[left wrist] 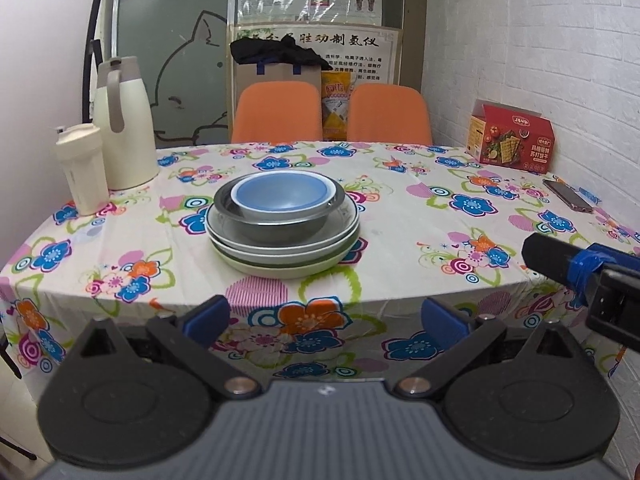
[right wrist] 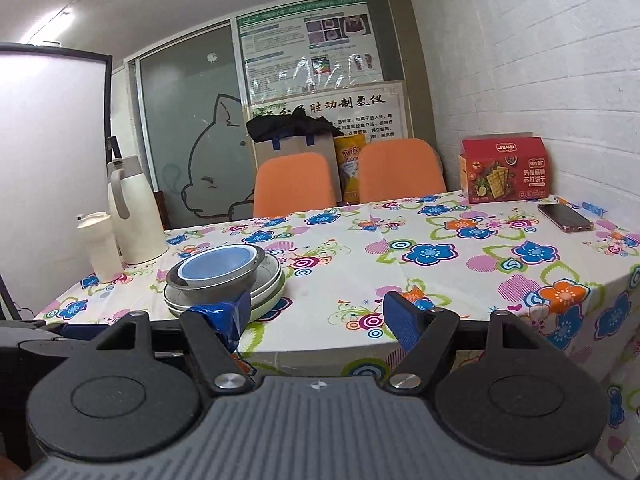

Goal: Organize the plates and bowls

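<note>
Currently all crockery sits in one stack, taken as the landmark, on the floral-cloth desk (left wrist: pixel 400 216).

Left of the stack, near the desk's left edge: a cream tumbler (left wrist: pixel 82 168) and, just behind it, a tall cream thermos jug (left wrist: pixel 124 124), both upright.

Stack, bottom to top: pale green plate (left wrist: pixel 280 266), a grey plate (left wrist: pixel 280 246) nested on it, a steel bowl (left wrist: pixel 280 216) on that, and a blue bowl (left wrist: pixel 282 196) inside the steel one. All upright, centred on each other. Same order confirmed in the right wrist view, where the stack lies left of centre.

Behind the stack, beyond the desk: two orange chairs (left wrist: pixel 278 110), side by side.

Right of the stack, well apart, against the brick wall: a red cracker box (left wrist: pixel 510 142); a phone (left wrist: pixel 568 196) lies flat in front of it.

Left claw (left wrist: pixel 326 320): released, blue pads wide apart, nothing between them, held off the desk's near edge facing the stack.

Right claw (right wrist: pixel 316 314): also released and empty, off the near edge, to the right of the stack; its left finger carries blue tape and overlaps the plates' rim in view only.
</note>
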The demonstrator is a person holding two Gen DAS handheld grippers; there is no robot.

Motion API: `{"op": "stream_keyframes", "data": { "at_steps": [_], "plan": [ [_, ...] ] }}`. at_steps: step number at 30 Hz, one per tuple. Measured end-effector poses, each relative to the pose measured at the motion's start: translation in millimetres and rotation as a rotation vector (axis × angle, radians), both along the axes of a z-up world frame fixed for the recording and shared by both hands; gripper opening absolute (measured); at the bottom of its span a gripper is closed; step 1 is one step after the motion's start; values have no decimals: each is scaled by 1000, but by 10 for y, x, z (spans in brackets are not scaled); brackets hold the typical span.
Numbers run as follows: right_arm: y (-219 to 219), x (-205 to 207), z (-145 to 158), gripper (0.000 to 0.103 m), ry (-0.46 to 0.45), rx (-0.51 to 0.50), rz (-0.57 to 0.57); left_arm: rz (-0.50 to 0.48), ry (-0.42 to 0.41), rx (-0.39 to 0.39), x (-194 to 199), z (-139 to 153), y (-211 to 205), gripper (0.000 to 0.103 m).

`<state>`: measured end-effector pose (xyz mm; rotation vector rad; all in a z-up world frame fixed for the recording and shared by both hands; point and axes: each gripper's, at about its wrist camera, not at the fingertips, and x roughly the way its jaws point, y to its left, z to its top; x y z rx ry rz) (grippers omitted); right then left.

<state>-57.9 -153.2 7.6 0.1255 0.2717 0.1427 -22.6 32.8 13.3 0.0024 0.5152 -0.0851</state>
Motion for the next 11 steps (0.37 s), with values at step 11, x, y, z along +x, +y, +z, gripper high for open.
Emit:
{"op": "stream_keyframes", "data": {
  "at_steps": [11],
  "plan": [
    [-106, 37, -63, 60, 30, 40, -37, -14, -7, -26, 0, 0, 17, 101]
  ]
}}
